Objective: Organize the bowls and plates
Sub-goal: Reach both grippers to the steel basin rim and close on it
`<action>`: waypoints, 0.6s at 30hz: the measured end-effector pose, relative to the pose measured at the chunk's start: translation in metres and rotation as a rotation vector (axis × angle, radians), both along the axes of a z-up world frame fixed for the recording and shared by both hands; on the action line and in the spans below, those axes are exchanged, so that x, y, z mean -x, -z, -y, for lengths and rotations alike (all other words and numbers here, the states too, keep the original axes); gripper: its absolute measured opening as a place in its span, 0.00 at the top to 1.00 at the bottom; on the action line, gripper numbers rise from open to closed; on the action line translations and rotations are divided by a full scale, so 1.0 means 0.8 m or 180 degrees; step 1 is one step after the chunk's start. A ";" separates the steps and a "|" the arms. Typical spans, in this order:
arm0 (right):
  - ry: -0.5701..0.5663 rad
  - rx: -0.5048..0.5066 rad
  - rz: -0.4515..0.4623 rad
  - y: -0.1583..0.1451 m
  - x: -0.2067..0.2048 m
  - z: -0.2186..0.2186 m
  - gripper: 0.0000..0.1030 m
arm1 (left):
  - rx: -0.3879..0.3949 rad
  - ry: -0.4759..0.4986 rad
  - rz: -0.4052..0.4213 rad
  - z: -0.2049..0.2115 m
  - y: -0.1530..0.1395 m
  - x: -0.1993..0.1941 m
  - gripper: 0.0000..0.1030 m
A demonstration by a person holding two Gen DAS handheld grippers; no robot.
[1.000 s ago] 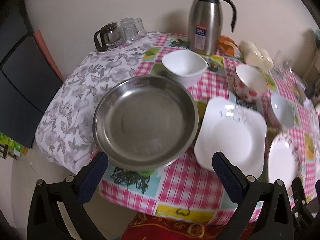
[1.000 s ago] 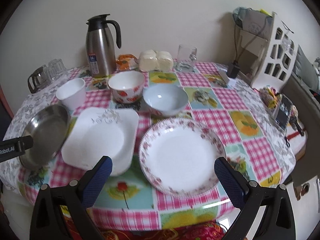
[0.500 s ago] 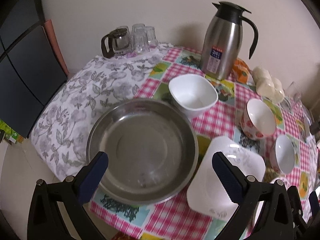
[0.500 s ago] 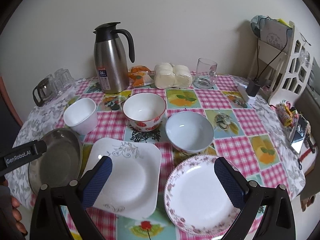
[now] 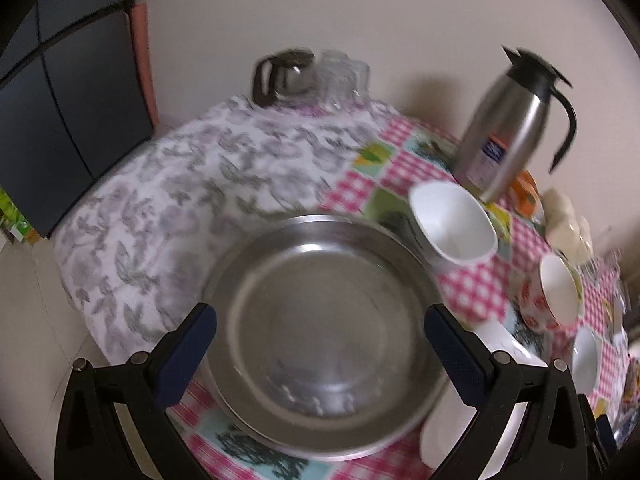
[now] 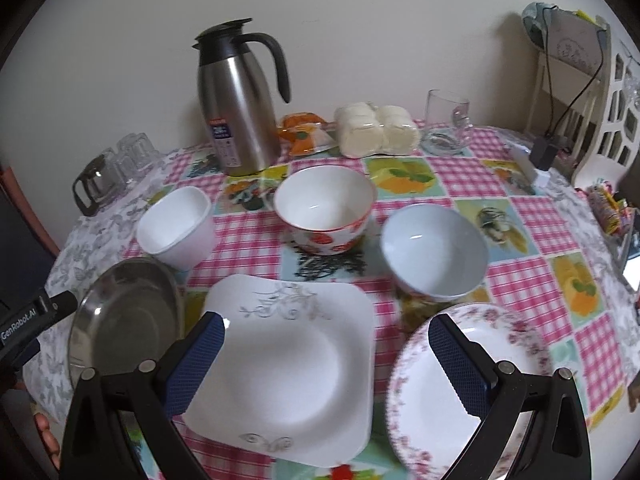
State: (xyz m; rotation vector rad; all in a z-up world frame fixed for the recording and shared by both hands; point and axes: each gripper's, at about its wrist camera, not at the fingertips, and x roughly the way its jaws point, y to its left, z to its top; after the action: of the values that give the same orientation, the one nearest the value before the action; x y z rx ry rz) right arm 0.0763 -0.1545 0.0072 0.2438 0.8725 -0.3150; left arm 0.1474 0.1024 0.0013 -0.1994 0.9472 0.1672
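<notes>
Risk: round stainless-steel pan [image 5: 324,344], framed by spread left gripper [image 5: 320,352] fingers, overhangs the table edge; a nudge could tip it off.

Soft indoor light, motion blur, fisheye-warped edges

A steel pan [image 6: 124,320], a square white plate [image 6: 288,364] and a floral-rimmed plate [image 6: 460,380] lay in front; three empty bowls [image 6: 324,208] stood upright behind them.
</notes>
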 end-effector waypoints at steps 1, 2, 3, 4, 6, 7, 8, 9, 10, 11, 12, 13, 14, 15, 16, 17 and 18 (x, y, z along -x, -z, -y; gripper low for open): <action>-0.0008 0.0004 0.0023 0.001 -0.002 -0.005 0.00 | -0.0011 -0.0004 0.0039 -0.005 -0.002 0.000 0.00; -0.0010 0.0007 0.0041 0.002 -0.003 -0.008 0.00 | -0.0035 -0.0005 0.0083 -0.009 -0.005 0.000 0.00; -0.0013 0.0003 0.0061 0.003 -0.004 -0.012 0.00 | -0.0060 0.0003 0.0125 -0.013 -0.008 0.000 0.00; -0.0043 -0.0025 0.0083 0.004 -0.007 -0.017 0.00 | -0.0071 0.0005 0.0155 -0.017 -0.010 0.001 0.00; -0.0116 -0.0100 0.0069 0.008 -0.012 -0.025 0.00 | -0.0081 -0.0005 0.0198 -0.026 -0.014 0.002 0.00; -0.0180 -0.0150 0.0043 0.012 -0.016 -0.032 0.00 | -0.0059 -0.0006 0.0208 -0.030 -0.014 0.002 0.00; -0.0218 -0.0178 0.0029 0.014 -0.017 -0.036 0.00 | -0.0034 -0.0010 0.0202 -0.036 -0.013 0.001 0.00; -0.0257 -0.0204 0.0028 0.017 -0.019 -0.041 0.00 | -0.0024 -0.0017 0.0173 -0.040 -0.011 0.000 0.00; -0.0304 -0.0216 0.0023 0.020 -0.021 -0.049 0.00 | -0.0015 -0.0032 0.0107 -0.045 -0.008 -0.001 0.00; -0.0345 -0.0224 0.0011 0.023 -0.023 -0.054 0.00 | 0.0026 -0.0054 0.0000 -0.053 -0.003 -0.004 0.00; -0.0418 -0.0238 0.0002 0.026 -0.026 -0.061 0.00 | 0.0070 -0.0075 -0.0028 -0.059 0.000 -0.003 0.00; -0.0476 -0.0230 0.0001 0.028 -0.027 -0.068 0.00 | 0.0124 -0.0149 -0.0015 -0.067 0.004 -0.003 0.00; -0.0516 -0.0201 -0.0006 0.030 -0.029 -0.075 0.00 | 0.0146 -0.0213 -0.0014 -0.072 0.006 -0.002 0.00; -0.0558 -0.0166 -0.0018 0.032 -0.030 -0.081 0.00 | 0.0161 -0.0266 -0.0041 -0.078 0.011 -0.002 0.00; -0.0621 -0.0142 -0.0030 0.035 -0.033 -0.089 0.00 | 0.0182 -0.0312 -0.0088 -0.083 0.016 -0.003 0.00; -0.0662 -0.0149 -0.0037 0.037 -0.035 -0.094 0.00 | 0.0221 -0.0379 -0.0135 -0.090 0.022 -0.004 0.00; -0.0712 -0.0173 -0.0044 0.040 -0.038 -0.099 0.00 | 0.0287 -0.0466 -0.0170 -0.097 0.028 -0.005 0.00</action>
State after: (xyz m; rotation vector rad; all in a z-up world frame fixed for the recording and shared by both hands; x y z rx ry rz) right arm 0.1069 -0.0753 -0.0251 0.1924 0.9137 -0.0850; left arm 0.1510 0.1801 -0.0211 -0.3494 0.9945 0.2659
